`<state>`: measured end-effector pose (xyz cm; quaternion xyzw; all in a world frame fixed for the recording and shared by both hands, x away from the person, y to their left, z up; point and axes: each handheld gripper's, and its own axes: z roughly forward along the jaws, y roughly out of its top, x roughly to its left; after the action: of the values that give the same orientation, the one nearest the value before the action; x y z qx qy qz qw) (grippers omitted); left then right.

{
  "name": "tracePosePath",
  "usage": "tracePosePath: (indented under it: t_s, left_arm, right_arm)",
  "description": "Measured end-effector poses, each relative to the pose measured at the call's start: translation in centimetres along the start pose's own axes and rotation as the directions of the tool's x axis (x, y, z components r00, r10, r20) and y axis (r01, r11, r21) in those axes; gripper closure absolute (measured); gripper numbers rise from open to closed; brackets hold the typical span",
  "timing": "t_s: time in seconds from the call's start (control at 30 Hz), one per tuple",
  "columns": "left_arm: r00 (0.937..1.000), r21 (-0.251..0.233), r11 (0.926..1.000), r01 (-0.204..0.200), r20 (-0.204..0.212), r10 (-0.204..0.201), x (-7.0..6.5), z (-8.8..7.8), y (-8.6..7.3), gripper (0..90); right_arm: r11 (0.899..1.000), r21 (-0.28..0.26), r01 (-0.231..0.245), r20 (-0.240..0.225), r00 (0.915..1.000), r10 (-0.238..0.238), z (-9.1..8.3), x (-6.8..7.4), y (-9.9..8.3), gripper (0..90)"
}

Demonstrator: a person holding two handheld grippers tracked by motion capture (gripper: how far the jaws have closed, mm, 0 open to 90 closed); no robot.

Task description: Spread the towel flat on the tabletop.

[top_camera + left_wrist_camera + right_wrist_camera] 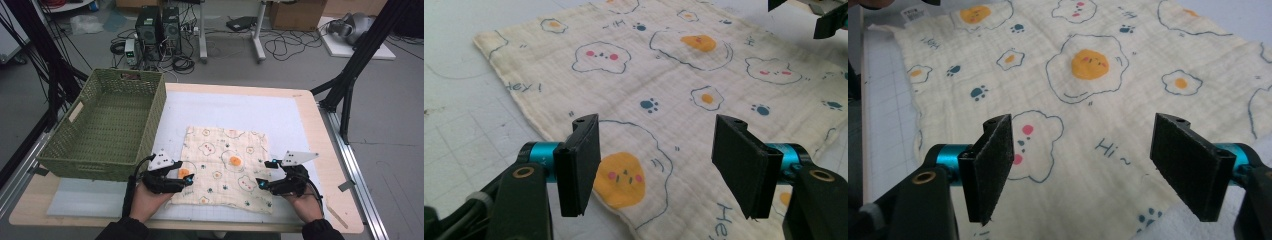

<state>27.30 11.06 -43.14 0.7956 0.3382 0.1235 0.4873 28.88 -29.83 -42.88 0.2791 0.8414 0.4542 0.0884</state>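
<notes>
High view shows the cloth (223, 167) spread flat at lower centre of the frame, the left gripper (186, 180) and right gripper (263, 177) wide open and empty at its sides, the basket (117, 170) upper left unfilled, folding apparently not begun

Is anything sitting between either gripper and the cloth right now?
Nothing visible. The left gripper and right gripper both stand open right over the cloth, which lies flat on the white mat with nothing on top.
</notes>
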Motion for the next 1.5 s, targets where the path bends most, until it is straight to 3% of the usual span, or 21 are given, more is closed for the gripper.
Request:
tracePosePath:
  t_s: [0.43,1.17,1.5]
  left_arm:
    - [0.9999,0.011,0.9999,-0.012,-0.007,0.012,-0.08,0.17,-0.15,34.8]
    - [0.9998,0.014,0.9998,-0.017,-0.01,0.017,-0.16,0.21,-0.17,34.8]
    - [0.9998,0.015,0.9998,-0.017,-0.007,0.017,0.0,0.41,0.03,35.1]
  right_arm:
    - [1.0,-0.027,-0.012,0.01,0.9999,0.012,0.21,-0.23,0.32,22.9]
    - [1.0,-0.005,0.012,0.01,0.9999,-0.012,0.37,0.23,0.36,23.0]
    - [1.0,0.0,0.009,0.018,0.9998,-0.009,0.58,-0.59,0.5,23.4]
